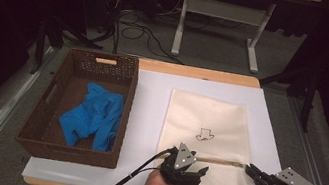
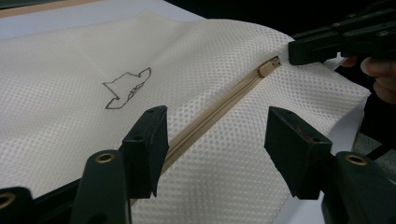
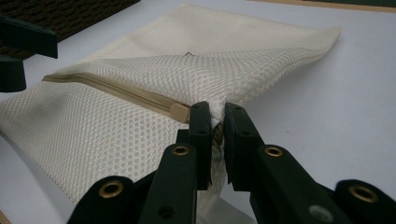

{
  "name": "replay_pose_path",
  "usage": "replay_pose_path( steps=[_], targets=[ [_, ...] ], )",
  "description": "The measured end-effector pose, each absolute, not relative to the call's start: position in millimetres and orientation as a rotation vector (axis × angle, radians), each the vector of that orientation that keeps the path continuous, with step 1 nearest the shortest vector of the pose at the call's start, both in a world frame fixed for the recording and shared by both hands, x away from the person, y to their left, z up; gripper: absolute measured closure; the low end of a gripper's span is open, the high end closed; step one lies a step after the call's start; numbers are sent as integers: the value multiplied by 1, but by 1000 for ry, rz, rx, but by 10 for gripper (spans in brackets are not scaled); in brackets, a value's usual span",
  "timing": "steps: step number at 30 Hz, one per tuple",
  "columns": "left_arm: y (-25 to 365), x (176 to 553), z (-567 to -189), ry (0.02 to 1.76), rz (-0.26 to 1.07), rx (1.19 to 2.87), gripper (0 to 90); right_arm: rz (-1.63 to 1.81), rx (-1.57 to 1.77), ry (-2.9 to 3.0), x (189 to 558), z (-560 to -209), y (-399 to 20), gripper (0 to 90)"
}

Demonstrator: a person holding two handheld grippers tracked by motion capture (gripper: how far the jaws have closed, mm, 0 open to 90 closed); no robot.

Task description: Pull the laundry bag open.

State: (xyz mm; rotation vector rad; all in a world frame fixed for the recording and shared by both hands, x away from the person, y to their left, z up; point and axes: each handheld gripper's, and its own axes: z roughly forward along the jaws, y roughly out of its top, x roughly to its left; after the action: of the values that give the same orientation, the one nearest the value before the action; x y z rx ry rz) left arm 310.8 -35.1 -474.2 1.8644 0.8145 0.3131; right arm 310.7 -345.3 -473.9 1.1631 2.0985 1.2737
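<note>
The cream mesh bag (image 1: 207,130) lies flat on the white-covered bench (image 1: 151,100), beside the wicker basket (image 1: 37,144). The right gripper (image 3: 217,122) is clenched on the bag's corner by the zipper pull (image 3: 180,112); the pinched fabric is mostly hidden. The left gripper (image 2: 215,140) hangs released over the zipper (image 2: 219,105), whose near end its fingers (image 2: 149,140) cover.

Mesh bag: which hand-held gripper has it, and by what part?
The right hand-held gripper is shut on the mesh bag at its edge, just past the zipper pull. The left hand-held gripper is open over the zipper, holding nothing.
</note>
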Motion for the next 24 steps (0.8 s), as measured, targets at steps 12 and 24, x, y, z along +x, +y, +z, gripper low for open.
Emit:
replay_pose_path(
  steps=[12, 24],
  targets=[
    [-59, 315, -473, 768, 292, 1856, 423, 1288, 1136, 2096, 309, -471, -344, 838],
    [-93, 326, -483, 754, 225, 1875, 484, 1314, 1116, 2093, 307, -468, -343, 840]
  ],
)
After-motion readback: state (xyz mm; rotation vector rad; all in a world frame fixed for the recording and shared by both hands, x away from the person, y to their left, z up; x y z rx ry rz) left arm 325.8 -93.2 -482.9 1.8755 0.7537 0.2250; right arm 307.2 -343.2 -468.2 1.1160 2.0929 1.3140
